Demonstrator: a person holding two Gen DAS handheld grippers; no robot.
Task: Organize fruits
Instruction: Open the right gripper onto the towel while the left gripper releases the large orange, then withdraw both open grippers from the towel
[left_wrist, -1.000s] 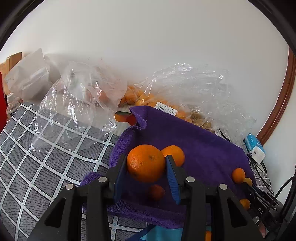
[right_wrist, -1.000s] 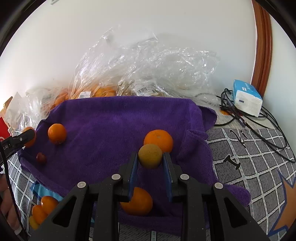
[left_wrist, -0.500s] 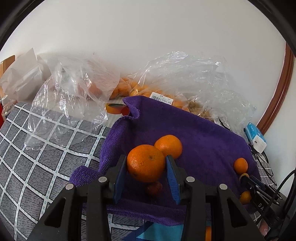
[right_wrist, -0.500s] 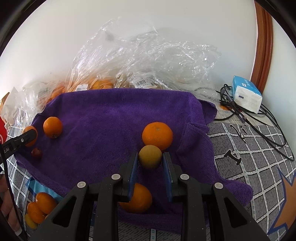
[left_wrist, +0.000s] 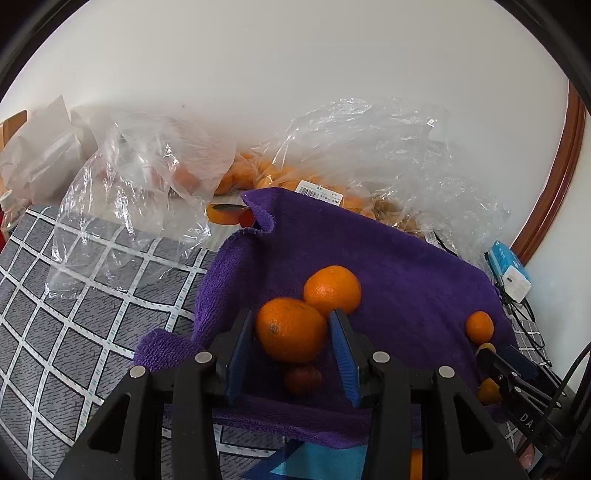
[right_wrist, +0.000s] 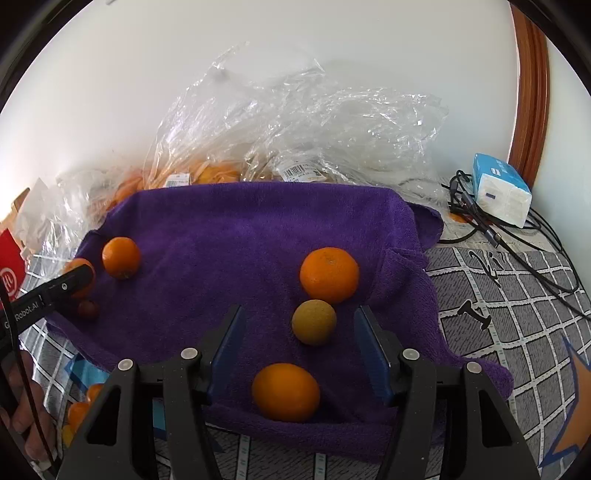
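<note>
A purple towel (right_wrist: 240, 236) lies on the table. My right gripper (right_wrist: 299, 332) is open; a yellow-green fruit (right_wrist: 314, 322) rests on the towel between its jaws, next to a large orange (right_wrist: 328, 275) and another orange (right_wrist: 285, 392) nearer me. My left gripper (left_wrist: 291, 339) has its jaws slightly apart around an orange (left_wrist: 290, 335); gaps show on both sides. Behind it lies a second orange (left_wrist: 332, 290), below it a small dark red fruit (left_wrist: 302, 380). On the towel's left in the right wrist view are an orange (right_wrist: 121, 257) and the red fruit (right_wrist: 88, 309).
Clear plastic bags (right_wrist: 295, 133) with oranges line the wall behind the towel. A blue-white tissue pack (right_wrist: 500, 194) and black cables (right_wrist: 517, 236) sit at the right. More small oranges (right_wrist: 79, 410) lie by the front left. The grid-patterned tablecloth (left_wrist: 74, 295) spreads left.
My right gripper opened and let go of the yellow-green fruit, which now rests on the towel. My left gripper lowered toward the towel and its jaws loosened around the orange.
</note>
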